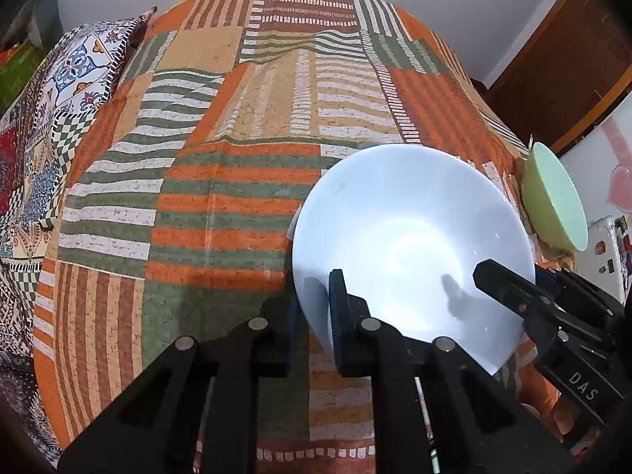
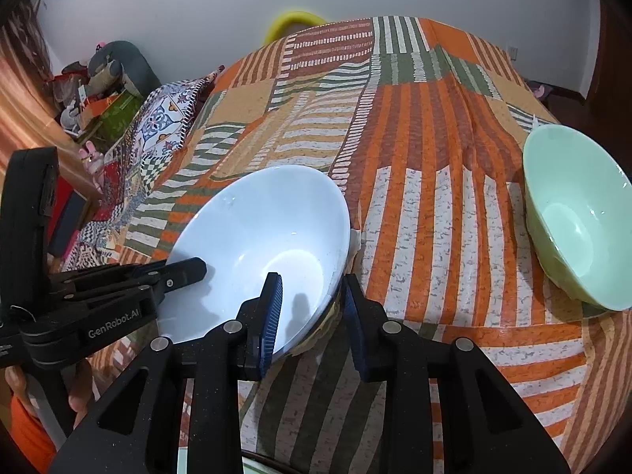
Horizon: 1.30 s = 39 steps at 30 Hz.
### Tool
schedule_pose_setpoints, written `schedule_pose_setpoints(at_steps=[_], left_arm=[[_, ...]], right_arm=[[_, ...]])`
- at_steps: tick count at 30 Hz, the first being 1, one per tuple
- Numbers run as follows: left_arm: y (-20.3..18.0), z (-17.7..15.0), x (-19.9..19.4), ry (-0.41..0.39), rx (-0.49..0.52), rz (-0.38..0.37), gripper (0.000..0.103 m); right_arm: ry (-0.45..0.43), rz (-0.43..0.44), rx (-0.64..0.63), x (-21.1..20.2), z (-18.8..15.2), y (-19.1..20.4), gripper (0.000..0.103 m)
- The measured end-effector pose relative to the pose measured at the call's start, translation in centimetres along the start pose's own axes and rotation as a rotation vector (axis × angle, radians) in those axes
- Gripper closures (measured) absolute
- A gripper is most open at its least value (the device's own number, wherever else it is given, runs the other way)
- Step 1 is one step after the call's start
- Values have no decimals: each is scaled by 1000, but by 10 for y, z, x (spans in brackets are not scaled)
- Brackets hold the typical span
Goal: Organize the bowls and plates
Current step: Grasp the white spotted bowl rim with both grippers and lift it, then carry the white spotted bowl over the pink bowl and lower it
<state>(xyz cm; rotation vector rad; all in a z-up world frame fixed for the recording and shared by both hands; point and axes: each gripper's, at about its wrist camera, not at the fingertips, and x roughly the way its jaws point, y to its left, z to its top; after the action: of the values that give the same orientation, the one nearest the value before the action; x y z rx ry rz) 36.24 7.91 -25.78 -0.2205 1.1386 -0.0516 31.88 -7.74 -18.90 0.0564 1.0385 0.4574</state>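
The striped cloth point(image 2: 454, 205) held two bowls, well apart. The big white bowl point(image 2: 256, 237) sat near the front, and both grippers pinched its rim: the left gripper point(image 1: 312, 316) and the right gripper point(image 2: 312, 316). The green bowl point(image 2: 576, 213) waited alone. Nothing looked stacked yet.

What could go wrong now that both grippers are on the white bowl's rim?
1. The left gripper and right gripper each pinch only a thin edge of the white bowl; glossy ceramic could slip out.
2. Uneven lifting could tilt or twist the bowl.
3. The green bowl sits near the cloth-covered table's edge; swinging the white bowl that way could knock it off.
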Motion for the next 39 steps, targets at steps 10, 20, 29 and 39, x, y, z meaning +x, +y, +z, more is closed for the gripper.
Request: schedule_pose_setpoints(at_steps=[10,20,29,39], left_arm=[[-15,-12,-26,-37,71,34,90],[-33,-30,-80,-122,101,37,90],[-38,-62,-136,-199,108,29,90],[-29,-106,-182,-247,77,18,90]], right_arm=[[-14,-8,6,-13,-6,3,76],[-101,-28,-19,-58,-17,17,75],[-165,2,-16,-98,-34,32,75],[-184,36,-58,-123,-60,54,76]])
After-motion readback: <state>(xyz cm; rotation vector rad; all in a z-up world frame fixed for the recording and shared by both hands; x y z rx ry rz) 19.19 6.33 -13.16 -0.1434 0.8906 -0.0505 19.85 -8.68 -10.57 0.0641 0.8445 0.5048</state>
